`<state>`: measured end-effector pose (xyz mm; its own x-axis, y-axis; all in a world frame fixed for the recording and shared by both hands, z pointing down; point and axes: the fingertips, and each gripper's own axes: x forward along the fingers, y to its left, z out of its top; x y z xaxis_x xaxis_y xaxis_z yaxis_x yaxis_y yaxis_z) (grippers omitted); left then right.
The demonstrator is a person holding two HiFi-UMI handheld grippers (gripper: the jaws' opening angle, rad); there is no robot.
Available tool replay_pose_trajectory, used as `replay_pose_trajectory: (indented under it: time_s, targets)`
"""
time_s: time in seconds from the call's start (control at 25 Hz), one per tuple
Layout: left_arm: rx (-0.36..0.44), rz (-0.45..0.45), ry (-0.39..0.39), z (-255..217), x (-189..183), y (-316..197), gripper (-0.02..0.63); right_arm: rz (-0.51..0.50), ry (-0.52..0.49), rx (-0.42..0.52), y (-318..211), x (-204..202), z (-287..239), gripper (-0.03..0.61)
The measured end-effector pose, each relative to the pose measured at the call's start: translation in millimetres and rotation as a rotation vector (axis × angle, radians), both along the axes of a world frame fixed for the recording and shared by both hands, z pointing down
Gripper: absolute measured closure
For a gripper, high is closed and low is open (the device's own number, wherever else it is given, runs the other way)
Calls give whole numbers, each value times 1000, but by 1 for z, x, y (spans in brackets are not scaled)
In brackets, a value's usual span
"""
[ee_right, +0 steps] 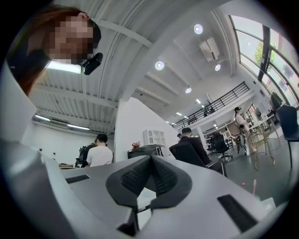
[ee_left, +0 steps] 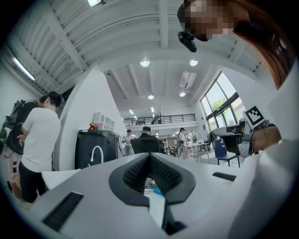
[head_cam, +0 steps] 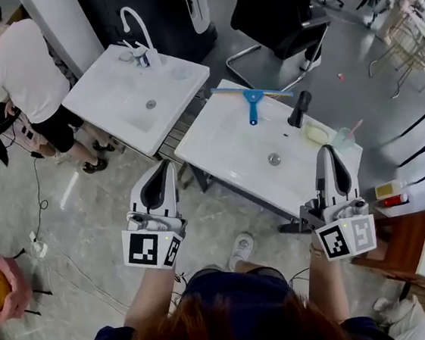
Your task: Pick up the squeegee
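Pale marble flooring carries two white sinks on stands, seen from your head camera. On the right sink (head_cam: 224, 137) the blue squeegee (head_cam: 253, 101) lies at the far rim, just left of a black faucet (head_cam: 299, 108), untouched. You hold the left gripper (head_cam: 161, 171) over the floor by that sink's near left corner. The right gripper (head_cam: 328, 154) is over its near right edge. Both are well short of the squeegee. A person in a white shirt (head_cam: 22, 69) stands at far left beside the other sink (head_cam: 105, 94).

Left gripper view: the left gripper (ee_left: 150, 156) has its ribbed pads pressed together with nothing between them. A black chair (ee_left: 145, 144) stands beyond.

Right gripper view: the right gripper (ee_right: 150, 158) is likewise closed tight and empty. It points across the hall toward a seated person (ee_right: 191, 140) in black.
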<state>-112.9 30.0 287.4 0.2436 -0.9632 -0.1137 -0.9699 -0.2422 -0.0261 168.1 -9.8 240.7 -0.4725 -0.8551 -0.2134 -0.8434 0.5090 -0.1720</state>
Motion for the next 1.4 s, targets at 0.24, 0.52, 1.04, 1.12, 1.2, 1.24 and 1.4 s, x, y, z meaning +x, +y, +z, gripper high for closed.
replay_pose_trajectory:
  time_s: [0.24, 0.52, 1.04, 1.12, 1.2, 1.24, 1.4]
  targets:
    - [-19, -38, -1, 10, 7, -58, 594, -31, 2, -39, -70, 7, 16, 563]
    - [-59, -23, 1, 24, 8, -139, 594, -14, -2, -77, -145, 11, 29, 563]
    - [-18, 157, -10, 5, -14, -323, 594, 159, 16, -24, -283, -11, 7, 563]
    - [-28, 176, -9, 8, -15, -339, 594, 179, 27, -43, -293, -14, 13, 563]
    - [-44, 185, 0, 14, -16, -353, 594, 186, 37, -60, -304, -17, 19, 563]
    - [-50, 183, 14, 16, -16, -360, 594, 186, 41, -67, -309, -18, 22, 563]
    - [-80, 174, 52, 26, -11, -377, 594, 171, 42, -111, -326, -24, 36, 563]
